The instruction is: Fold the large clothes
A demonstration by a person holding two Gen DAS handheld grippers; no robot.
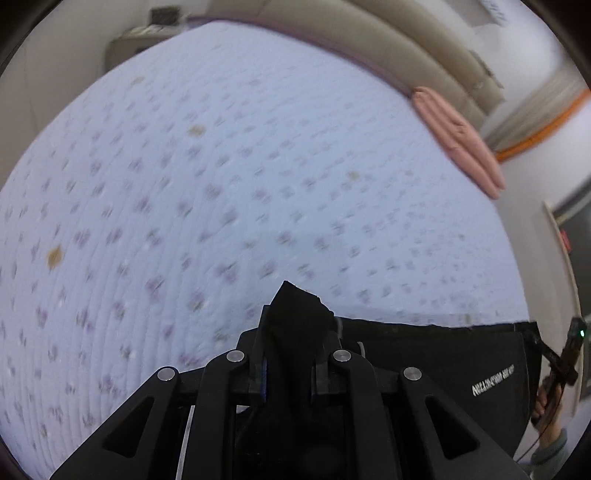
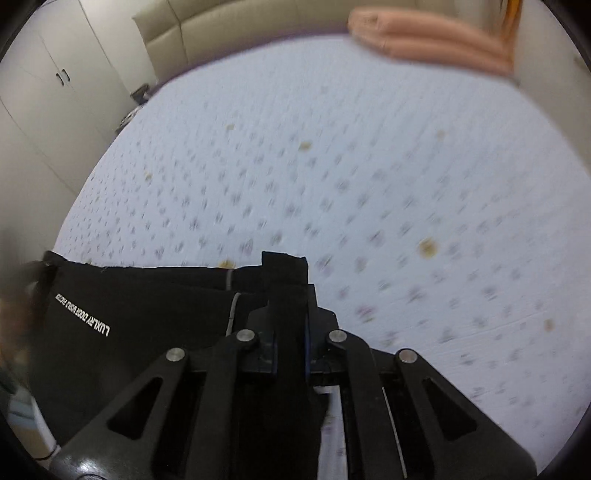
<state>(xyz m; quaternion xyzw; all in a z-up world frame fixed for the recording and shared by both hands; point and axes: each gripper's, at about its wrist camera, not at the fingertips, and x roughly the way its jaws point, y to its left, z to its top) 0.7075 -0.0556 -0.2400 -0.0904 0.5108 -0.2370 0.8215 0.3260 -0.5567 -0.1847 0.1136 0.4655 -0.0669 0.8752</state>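
The left gripper [image 1: 291, 325] has its jaws closed tight on a bunched corner of the black garment [image 1: 443, 362], and a peak of dark cloth sticks up past its fingertips. The right gripper [image 2: 286, 291] is clamped in the same way on another corner of the black garment [image 2: 147, 306], with a flat tab of cloth standing out beyond its tips. Between the two grippers the garment hangs stretched, its top edge running straight across the near side of the bed [image 1: 221, 166]. White lettering shows on the cloth near the middle of the stretch. In the left wrist view a person's hand [image 1: 546, 402] holding the right gripper appears at the far right edge. The bed has a pale blue quilted cover with small purple flowers and a few brown spots. A folded pink blanket [image 1: 461, 140] lies at the far right corner of the bed, beside a beige padded headboard [image 1: 388, 33]. White cupboard doors [image 2: 44, 96] stand to the left.
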